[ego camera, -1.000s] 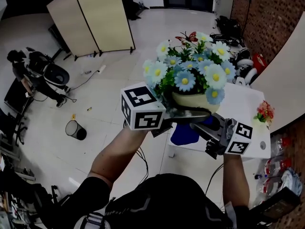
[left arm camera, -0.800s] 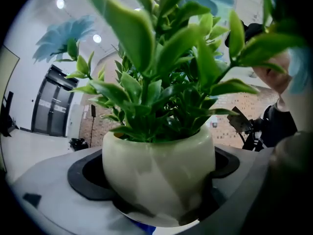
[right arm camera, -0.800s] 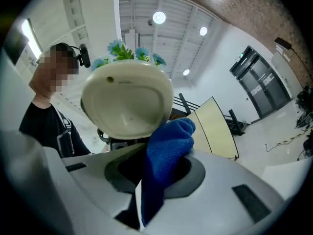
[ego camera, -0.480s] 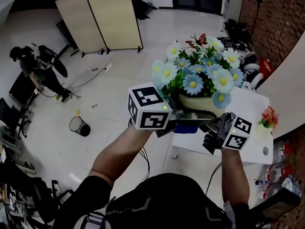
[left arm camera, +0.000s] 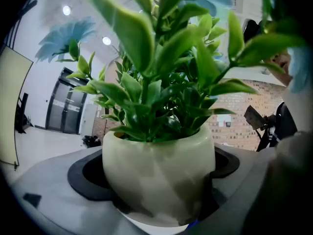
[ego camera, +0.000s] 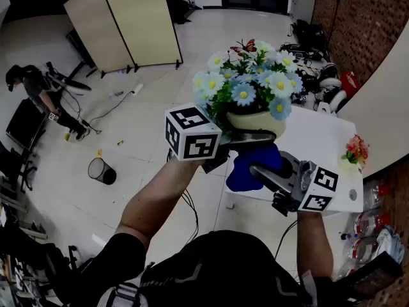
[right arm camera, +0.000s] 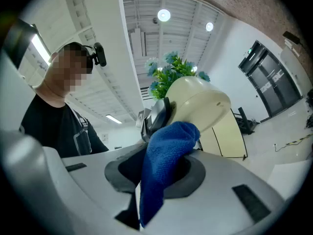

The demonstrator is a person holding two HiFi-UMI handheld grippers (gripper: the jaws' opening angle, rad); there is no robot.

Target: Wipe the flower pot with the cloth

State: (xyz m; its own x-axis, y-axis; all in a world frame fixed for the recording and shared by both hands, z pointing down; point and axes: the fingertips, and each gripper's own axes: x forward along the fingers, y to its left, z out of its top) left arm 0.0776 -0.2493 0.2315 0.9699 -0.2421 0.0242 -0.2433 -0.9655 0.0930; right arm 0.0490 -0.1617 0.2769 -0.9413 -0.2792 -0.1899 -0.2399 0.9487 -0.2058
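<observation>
A cream flower pot (ego camera: 257,121) with blue and white artificial flowers (ego camera: 246,85) is held up in the air. My left gripper (ego camera: 252,137) is shut on the pot; in the left gripper view the pot (left arm camera: 159,177) fills the space between the jaws. My right gripper (ego camera: 259,169) sits just below, shut on a blue cloth (ego camera: 250,167). In the right gripper view the blue cloth (right arm camera: 164,165) bunches between the jaws and its top touches the underside of the pot (right arm camera: 198,104).
A white table (ego camera: 323,147) lies below the pot, with a small pot of red flowers (ego camera: 354,151) near its right edge. Folding screens (ego camera: 124,24), a black waste bin (ego camera: 101,171) and a person with equipment (ego camera: 38,94) stand on the floor at left.
The right gripper with the cloth has dropped slightly and shifted under the pot, showing more blue cloth. The pot and left gripper have moved up and a little left in view.
</observation>
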